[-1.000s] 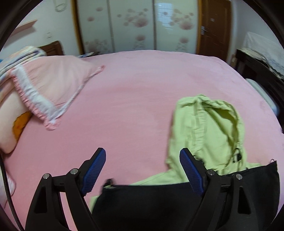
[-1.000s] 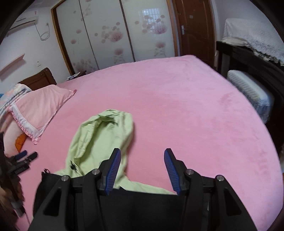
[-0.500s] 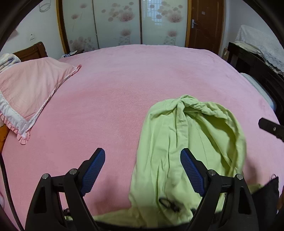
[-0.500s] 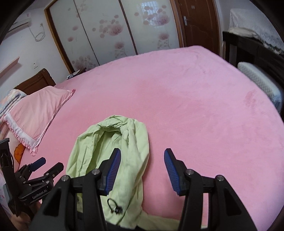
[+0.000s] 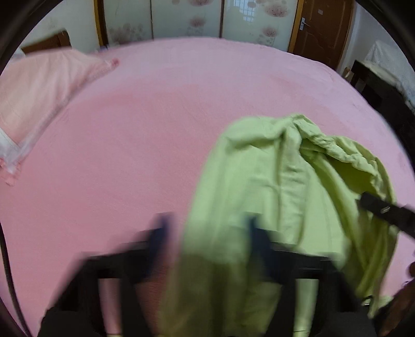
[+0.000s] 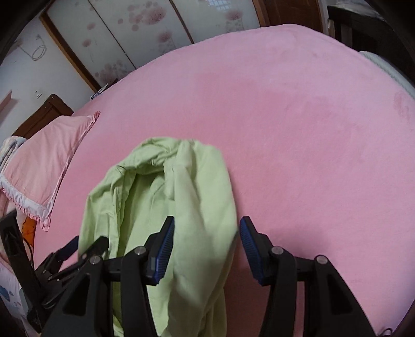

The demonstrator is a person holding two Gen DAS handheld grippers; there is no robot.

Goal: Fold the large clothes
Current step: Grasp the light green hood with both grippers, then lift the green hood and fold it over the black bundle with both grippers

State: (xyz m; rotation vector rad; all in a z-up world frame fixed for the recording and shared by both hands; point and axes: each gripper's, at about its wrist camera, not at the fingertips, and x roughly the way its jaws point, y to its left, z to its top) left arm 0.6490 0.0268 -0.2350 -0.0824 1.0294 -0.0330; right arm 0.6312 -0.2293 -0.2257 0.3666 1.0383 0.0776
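Note:
A light green hooded garment (image 5: 259, 181) lies crumpled on the pink bed (image 5: 129, 155). My left gripper (image 5: 208, 233) is blurred and low over the garment's near left part. Its jaws are closing, still apart, with green cloth between them. In the right wrist view the garment (image 6: 160, 197) runs under my right gripper (image 6: 206, 241). Those jaws are closing too, with a fold of green cloth between the blue pads (image 6: 163, 248). The left gripper (image 6: 83, 246) shows at the cloth's left edge. One dark finger of the right gripper (image 5: 384, 210) crosses the cloth's right side.
A pink frilled pillow (image 6: 44, 168) lies at the left end of the bed (image 6: 311, 129). Flower-patterned wardrobe doors (image 5: 181, 18) and a brown door (image 5: 319, 28) stand behind. Dark furniture (image 5: 384, 96) sits beside the bed's right edge. A hand (image 5: 404, 298) shows at the lower right.
Both grippers moved forward and down over the green hood, which now fills more of each view. Both pairs of jaws have narrowed. The black cloth at the bottom has dropped out of sight.

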